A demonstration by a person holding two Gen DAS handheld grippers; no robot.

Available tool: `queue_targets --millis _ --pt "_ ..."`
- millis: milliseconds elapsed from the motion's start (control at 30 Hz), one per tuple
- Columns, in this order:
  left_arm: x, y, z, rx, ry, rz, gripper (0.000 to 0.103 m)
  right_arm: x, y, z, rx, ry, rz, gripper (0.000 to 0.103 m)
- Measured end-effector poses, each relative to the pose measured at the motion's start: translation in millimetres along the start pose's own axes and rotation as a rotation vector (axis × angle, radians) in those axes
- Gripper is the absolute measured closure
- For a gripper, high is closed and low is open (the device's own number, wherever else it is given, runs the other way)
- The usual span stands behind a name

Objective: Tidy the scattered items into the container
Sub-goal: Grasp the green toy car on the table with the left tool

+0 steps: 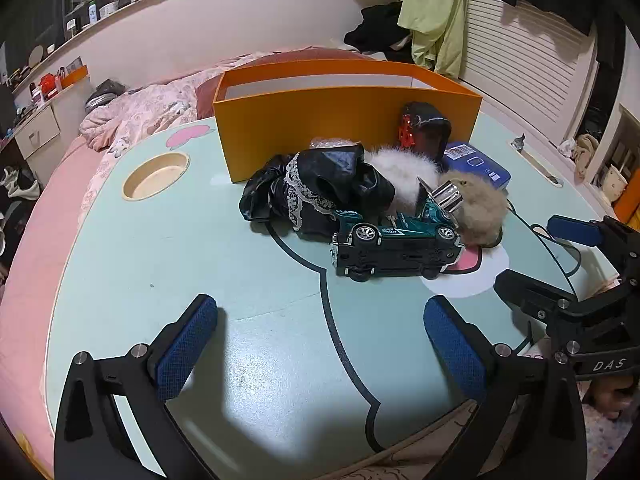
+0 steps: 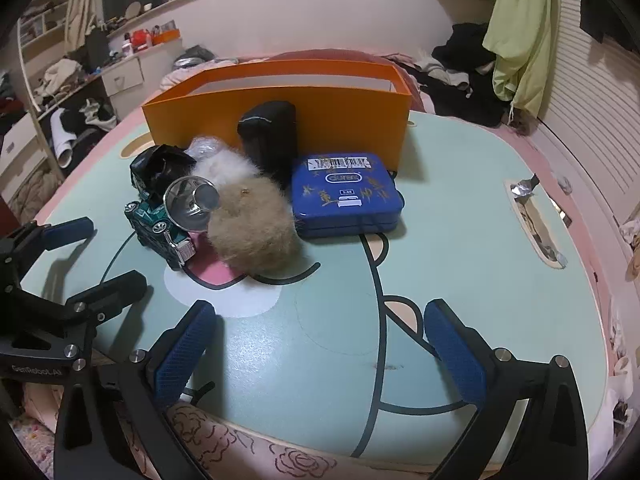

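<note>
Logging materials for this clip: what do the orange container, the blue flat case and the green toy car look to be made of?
Orange container: likely matte cardboard, with thin flat walls and a pale inside. Blue flat case: probably painted tin, with glossy, rounded edges and a lid seam. Green toy car: seemingly die-cast metal or hard plastic, with shiny paint and chromed wheels.

Items [image 2: 252, 232] heaped before box [image 2: 320, 120] on table [image 2: 460, 260]

A pale green table [image 1: 168, 264] with a cartoon print stands on a pink bed [image 1: 48, 216], near a rumpled quilt [image 1: 140, 112] and hanging green cloth [image 2: 520, 40].
</note>
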State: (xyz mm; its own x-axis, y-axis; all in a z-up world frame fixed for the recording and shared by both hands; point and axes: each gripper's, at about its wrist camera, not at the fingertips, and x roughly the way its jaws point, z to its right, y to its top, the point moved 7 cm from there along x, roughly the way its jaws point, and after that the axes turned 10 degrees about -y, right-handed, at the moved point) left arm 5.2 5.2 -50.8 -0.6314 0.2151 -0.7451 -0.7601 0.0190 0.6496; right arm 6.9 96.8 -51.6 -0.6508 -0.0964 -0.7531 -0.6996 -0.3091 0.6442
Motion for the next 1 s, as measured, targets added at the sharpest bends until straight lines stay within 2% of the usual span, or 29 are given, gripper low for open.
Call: queue_targets --millis 533,1000 --pt "1.8 -2.1 -3.5 0.002 -0.002 0.001 0.0 -2.3 1.6 -7.7 -0.051 0.05 0.029 0.0" --pt "-0.9 -1.4 -8.7 -0.024 0.002 0.007 0.0 -2.3 0.9 -8.7 -0.051 0.05 0.03 0.0"
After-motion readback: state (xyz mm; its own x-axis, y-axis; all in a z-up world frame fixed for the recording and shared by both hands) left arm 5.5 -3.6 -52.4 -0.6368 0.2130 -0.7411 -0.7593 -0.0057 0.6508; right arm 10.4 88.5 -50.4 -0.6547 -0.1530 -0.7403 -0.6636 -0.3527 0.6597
